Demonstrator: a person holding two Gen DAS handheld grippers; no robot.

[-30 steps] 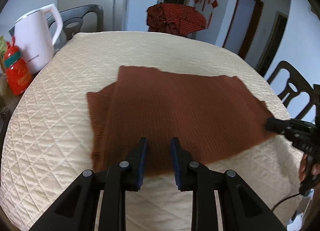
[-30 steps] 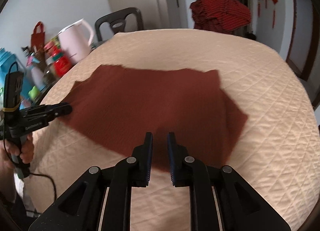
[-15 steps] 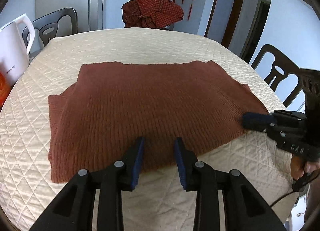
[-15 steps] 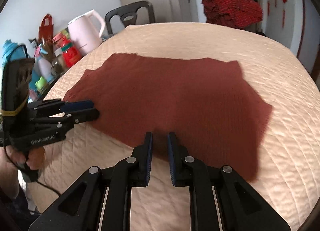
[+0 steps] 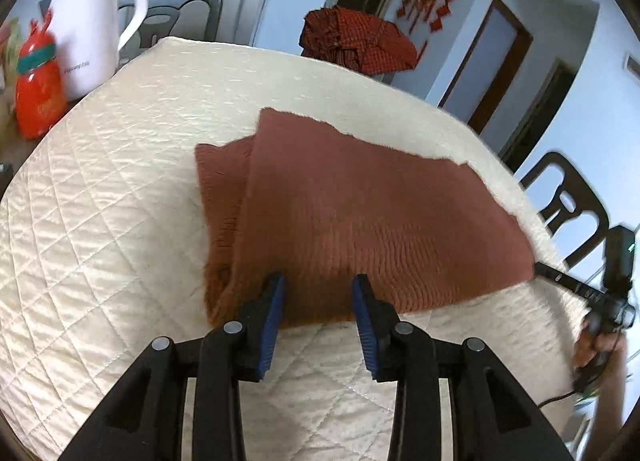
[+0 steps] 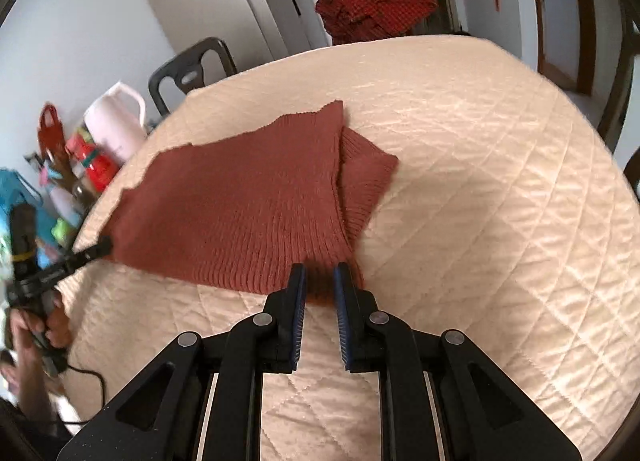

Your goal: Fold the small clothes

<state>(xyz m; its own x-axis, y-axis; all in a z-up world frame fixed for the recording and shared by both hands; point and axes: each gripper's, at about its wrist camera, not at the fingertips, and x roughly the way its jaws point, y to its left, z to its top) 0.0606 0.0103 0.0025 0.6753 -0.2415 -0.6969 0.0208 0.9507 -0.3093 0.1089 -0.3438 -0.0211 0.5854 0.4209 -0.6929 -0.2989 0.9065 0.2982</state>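
Observation:
A rust-brown knitted garment [image 5: 360, 213] lies flat on the cream quilted table, its sleeve folded under at each end; it also shows in the right wrist view [image 6: 248, 205]. My left gripper [image 5: 319, 285] is open, its fingers over the garment's near left hem. My right gripper [image 6: 319, 273] has a narrow gap between its fingers, which sit at the near right corner of the garment; I cannot tell whether fabric is pinched. Each gripper shows at the far end of the garment in the other's view: right [image 5: 560, 281], left [image 6: 96, 251].
A pink kettle [image 5: 96, 29] and a red bottle [image 5: 38, 85] stand at the table's left edge. A red checked cloth [image 5: 356, 41] hangs on a chair at the far side. Dark chairs [image 5: 568, 197] surround the table [image 5: 100, 221]. Clutter [image 6: 52, 189] sits beyond the left edge.
Both grippers have swung outward to the garment's two near corners. The left gripper's fingers have opened wider.

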